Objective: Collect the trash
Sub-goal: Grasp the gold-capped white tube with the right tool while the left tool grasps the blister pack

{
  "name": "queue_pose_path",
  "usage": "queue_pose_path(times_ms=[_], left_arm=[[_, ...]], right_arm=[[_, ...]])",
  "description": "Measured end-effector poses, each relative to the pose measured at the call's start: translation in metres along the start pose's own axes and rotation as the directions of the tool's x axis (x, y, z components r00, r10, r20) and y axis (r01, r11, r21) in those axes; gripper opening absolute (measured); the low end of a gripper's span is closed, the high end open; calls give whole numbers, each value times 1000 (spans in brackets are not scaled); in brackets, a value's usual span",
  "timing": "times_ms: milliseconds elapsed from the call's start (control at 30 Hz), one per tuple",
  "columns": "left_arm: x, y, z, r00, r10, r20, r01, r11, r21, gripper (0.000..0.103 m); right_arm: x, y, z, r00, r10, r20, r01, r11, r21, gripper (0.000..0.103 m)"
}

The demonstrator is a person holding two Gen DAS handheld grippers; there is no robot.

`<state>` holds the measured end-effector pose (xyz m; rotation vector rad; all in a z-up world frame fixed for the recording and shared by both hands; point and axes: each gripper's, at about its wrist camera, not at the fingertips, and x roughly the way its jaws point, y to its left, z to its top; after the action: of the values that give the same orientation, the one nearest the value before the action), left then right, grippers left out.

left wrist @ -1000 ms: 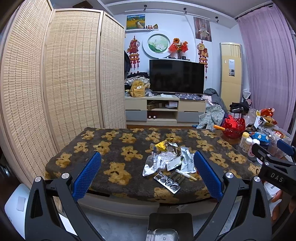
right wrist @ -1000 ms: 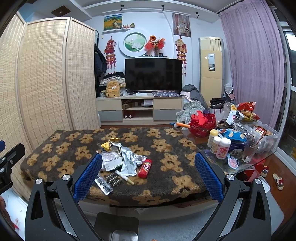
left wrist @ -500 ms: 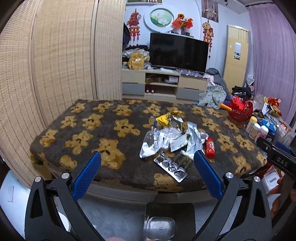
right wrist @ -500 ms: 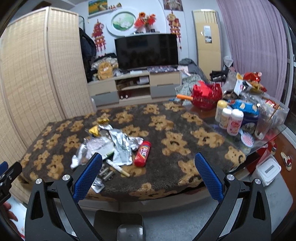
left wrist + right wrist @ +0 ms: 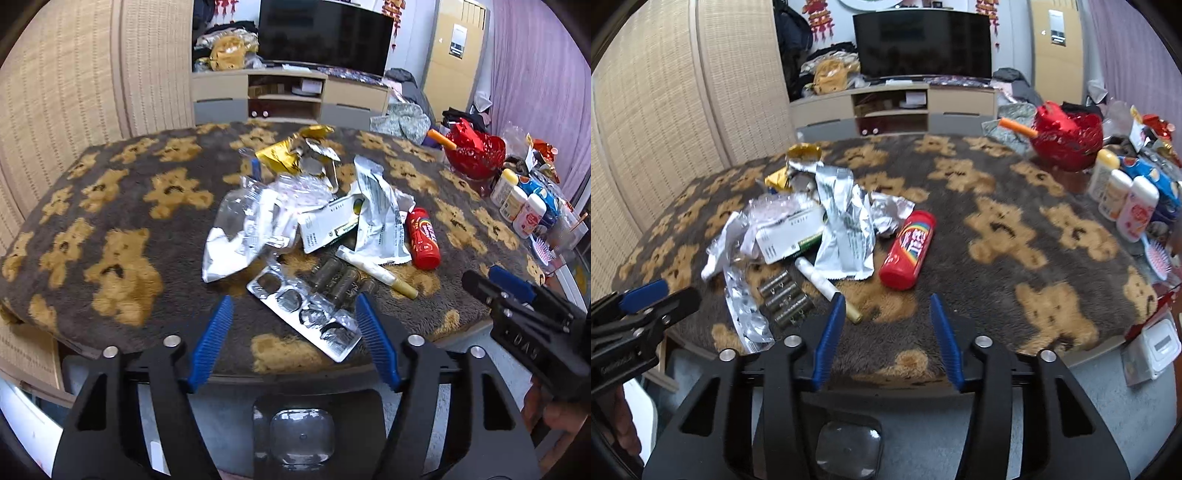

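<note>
A heap of trash lies on the bear-print blanket [image 5: 122, 266]: silver wrappers [image 5: 236, 236], a gold wrapper [image 5: 280, 155], a white carton [image 5: 325, 225], a blister pack [image 5: 306, 314], batteries [image 5: 336, 277], a white tube [image 5: 373, 271] and a red candy tube [image 5: 423, 238]. My left gripper [image 5: 293, 297] hangs over the table's near edge. Its jaws are closing, the blister pack's near end shows between them, and the pads do not touch it. My right gripper [image 5: 887, 296] is closing on nothing, just short of the red candy tube [image 5: 908, 251], with the batteries [image 5: 786, 301] to its left.
A red basket [image 5: 1067, 136], several bottles [image 5: 1134, 210] and a pink hairbrush [image 5: 1158, 262] crowd the table's right end. A woven screen [image 5: 66, 81] stands on the left and a TV stand [image 5: 291, 96] behind. A white box [image 5: 1156, 347] sits on the floor to the right.
Both grippers have come down and forward toward the table and now tilt onto the trash pile. Both pairs of jaws have narrowed from wide open.
</note>
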<state>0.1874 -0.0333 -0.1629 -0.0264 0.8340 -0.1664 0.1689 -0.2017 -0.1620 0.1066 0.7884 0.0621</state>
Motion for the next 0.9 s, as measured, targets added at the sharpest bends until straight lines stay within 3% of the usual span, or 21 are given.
queue_pose_path(times_ms=[100,233,367,500,633,900], left_arm=[[21,-2,0,999,-9,-41,9,1000,-20,52],[46,3,-3,994,-28,-103,22,998,-60,47],[61,6,-5,990,-60,-124,49,994,-94,39],[68,1,-3,988,-95,-125,87,994,-73,21],[67,3,-4,988,-105,-114,100,994,-49,18],[63,20,-2,986,-119,-117,115,993,-40,15]], right_arm=[[14,3,-1,999,41,-11,-42,999,-10,40],[27,6,-2,993,114,-32,-114,993,-17,40],[44,11,-6,990,125,-68,-129,990,-51,40],[57,12,-9,984,151,-99,-158,986,-58,40],[73,17,-11,976,176,-125,-185,981,-61,35],[86,41,-4,987,131,-93,-142,982,-122,34]])
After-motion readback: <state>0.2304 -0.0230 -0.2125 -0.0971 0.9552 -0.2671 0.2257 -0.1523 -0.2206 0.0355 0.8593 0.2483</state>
